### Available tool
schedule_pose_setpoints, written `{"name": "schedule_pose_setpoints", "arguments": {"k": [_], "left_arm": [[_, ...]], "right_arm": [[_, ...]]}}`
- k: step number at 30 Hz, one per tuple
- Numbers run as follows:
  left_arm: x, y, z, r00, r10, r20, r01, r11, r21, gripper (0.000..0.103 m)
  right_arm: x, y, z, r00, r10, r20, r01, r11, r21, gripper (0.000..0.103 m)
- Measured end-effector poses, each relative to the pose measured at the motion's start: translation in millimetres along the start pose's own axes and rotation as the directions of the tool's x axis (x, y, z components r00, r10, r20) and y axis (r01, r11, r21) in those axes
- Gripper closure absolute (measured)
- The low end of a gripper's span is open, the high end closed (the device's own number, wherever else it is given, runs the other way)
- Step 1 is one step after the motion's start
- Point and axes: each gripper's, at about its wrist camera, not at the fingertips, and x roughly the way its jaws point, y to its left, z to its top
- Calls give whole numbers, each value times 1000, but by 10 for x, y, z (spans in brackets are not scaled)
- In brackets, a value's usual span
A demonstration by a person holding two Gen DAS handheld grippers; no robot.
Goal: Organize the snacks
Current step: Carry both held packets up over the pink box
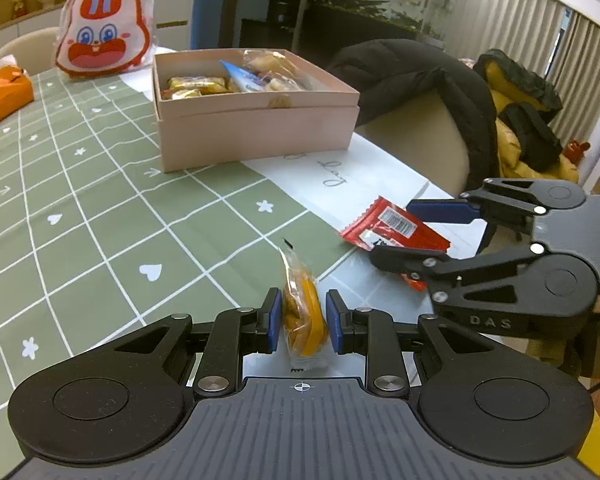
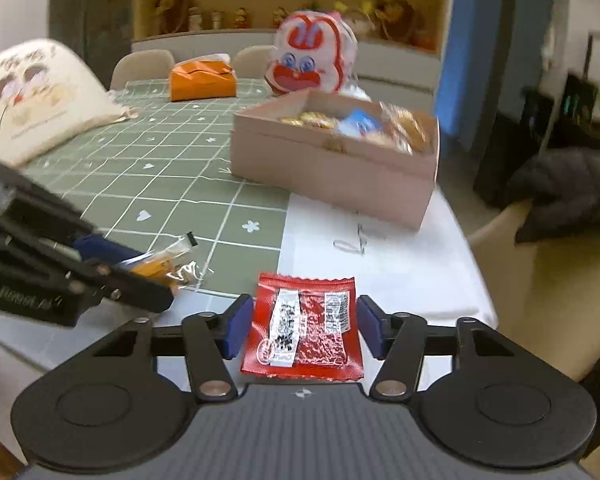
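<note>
A pink box [image 1: 256, 136] holding several wrapped snacks stands on the green checked tablecloth; it also shows in the right wrist view [image 2: 332, 172]. My left gripper [image 1: 303, 322] has its pads on both sides of an orange snack in a clear wrapper [image 1: 302, 316], with narrow gaps showing. From the right wrist view that snack [image 2: 160, 266] sits between the left gripper's fingers. My right gripper [image 2: 304, 330] is open around a red foil packet [image 2: 304, 328] lying flat on the table; the packet shows in the left wrist view [image 1: 396, 228].
A rabbit-face bag [image 1: 104, 28] stands behind the box. An orange tissue pack [image 2: 202, 80] and a cream printed bag [image 2: 36, 96] lie at the far side. A chair with a dark jacket [image 1: 428, 80] stands by the table's right edge.
</note>
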Motion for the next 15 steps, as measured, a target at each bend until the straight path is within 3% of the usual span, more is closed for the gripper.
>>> {"name": "schedule_pose_setpoints", "arguments": {"k": [6,10,12,15], "left_arm": [[-157,128,43,998,-45,42,47,997,-55,77],[-435,265,301,987,-74,140,87,992,-88,78],[-614,330,524,972,-62,226,83,993,-84,78],[-777,445,932,936,-53,347,89,992,-89,78]], "right_arm": [[-185,8,93,1000,12,25,-12,1000,-20,53],[-353,-166,302,996,53,67,-56,998,36,54],[-471,-327,519,991,73,116,-82,993,81,54],[-617,-571,932,976,61,211,-91,987,133,53]]}}
